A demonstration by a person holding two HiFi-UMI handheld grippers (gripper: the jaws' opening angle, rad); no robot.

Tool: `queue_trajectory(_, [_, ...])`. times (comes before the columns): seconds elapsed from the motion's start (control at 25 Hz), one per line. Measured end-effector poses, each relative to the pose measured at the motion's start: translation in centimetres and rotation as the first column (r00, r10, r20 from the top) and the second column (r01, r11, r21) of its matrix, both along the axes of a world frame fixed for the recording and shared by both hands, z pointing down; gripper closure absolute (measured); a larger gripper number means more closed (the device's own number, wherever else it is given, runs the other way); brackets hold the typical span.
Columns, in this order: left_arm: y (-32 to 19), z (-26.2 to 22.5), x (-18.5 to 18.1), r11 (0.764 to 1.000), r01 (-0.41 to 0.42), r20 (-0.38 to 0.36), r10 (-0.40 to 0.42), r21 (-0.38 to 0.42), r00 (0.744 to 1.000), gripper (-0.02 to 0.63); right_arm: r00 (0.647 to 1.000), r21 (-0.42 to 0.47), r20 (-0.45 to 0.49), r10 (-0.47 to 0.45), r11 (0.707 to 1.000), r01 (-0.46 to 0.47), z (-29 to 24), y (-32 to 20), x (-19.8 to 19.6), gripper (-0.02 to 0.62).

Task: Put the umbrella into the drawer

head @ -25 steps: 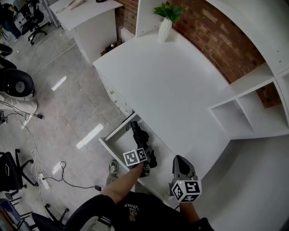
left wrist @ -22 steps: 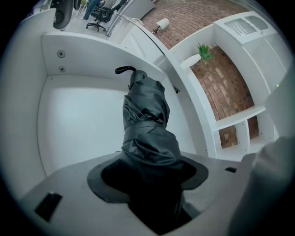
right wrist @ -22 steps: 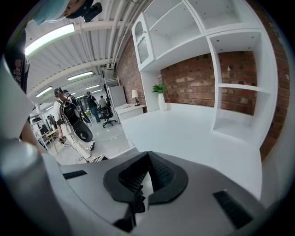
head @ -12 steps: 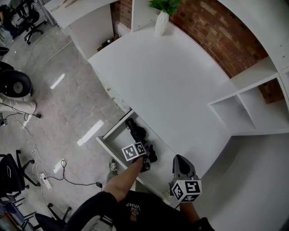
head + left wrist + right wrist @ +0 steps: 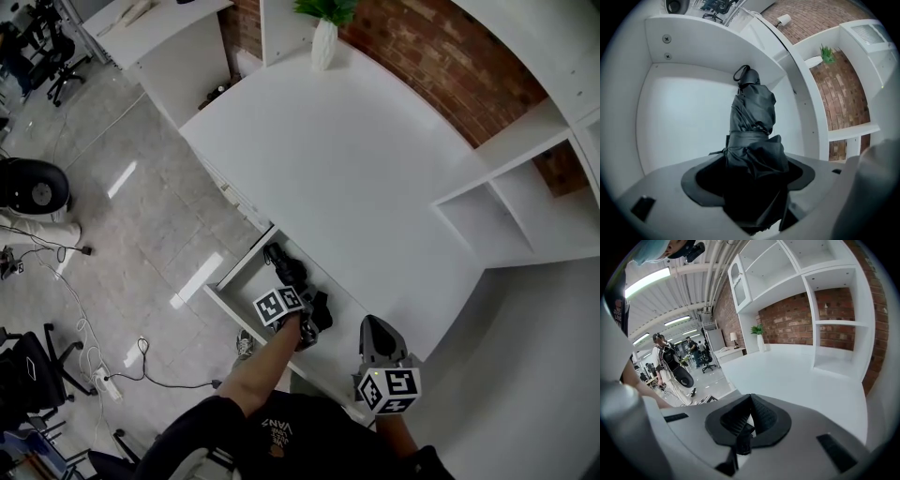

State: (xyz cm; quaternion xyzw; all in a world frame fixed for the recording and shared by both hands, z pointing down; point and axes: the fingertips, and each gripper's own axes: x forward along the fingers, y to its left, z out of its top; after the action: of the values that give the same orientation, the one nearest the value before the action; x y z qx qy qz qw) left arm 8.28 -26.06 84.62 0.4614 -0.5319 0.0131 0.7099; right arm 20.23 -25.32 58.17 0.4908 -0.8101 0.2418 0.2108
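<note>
The folded black umbrella (image 5: 289, 274) lies lengthwise in the open white drawer (image 5: 228, 283) under the desk's front edge. In the left gripper view the umbrella (image 5: 752, 117) points its strap end toward the drawer's far corner. Its near end sits between the jaws of my left gripper (image 5: 752, 190). Those jaws have just been opening and stand wide around the fabric. My left gripper (image 5: 304, 328) reaches down into the drawer. The right gripper (image 5: 374, 330) hovers over the desk's near edge, right of the drawer. It is shut, and nothing sits between its pads (image 5: 740, 420).
The white desk top (image 5: 356, 169) carries a white vase with a green plant (image 5: 323, 42) at its far end. White shelf cubbies (image 5: 506, 216) stand on the right against a brick wall. Cables and office chairs (image 5: 33, 187) occupy the floor on the left.
The left gripper has rolled a little over the drawer and its marker cube now sits at a different angle. The umbrella stays in the drawer. The right gripper has kept still.
</note>
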Motion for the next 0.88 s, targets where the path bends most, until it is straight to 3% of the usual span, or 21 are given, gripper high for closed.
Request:
queue_trajectory(0.44, [0.4,-3.2,-0.9,0.985,-0.122,0.066,0.115,0.118,0.991,0.247,0.999,0.026,0.025,0.022,0.999,-0.023,-0.7,0.8,-0.7,0.595])
queue_trajectory(0.64, [1.4,-5.1,-1.6,0.976,-0.167,0.061,0.16,0.142,0.985,0.241,0.999,0.047,0.035,0.037,0.998,-0.039,-1.6,1.7,-1.4,0.595])
queue_trajectory(0.76, [1.5,-6.9,-2.0,0.961,-0.195,0.06,0.186,0.194,0.981,0.241,0.998,0.063,0.039,0.053,0.996,-0.055,-2.0,2.4,-1.8,0.595])
queue_trajectory(0.88, [1.6,-10.2,-2.2,0.931,-0.229,0.04,0.227,0.285,0.973,0.241,0.996,0.081,0.042,0.072,0.994,-0.076,-2.7,3.5,-2.1,0.595])
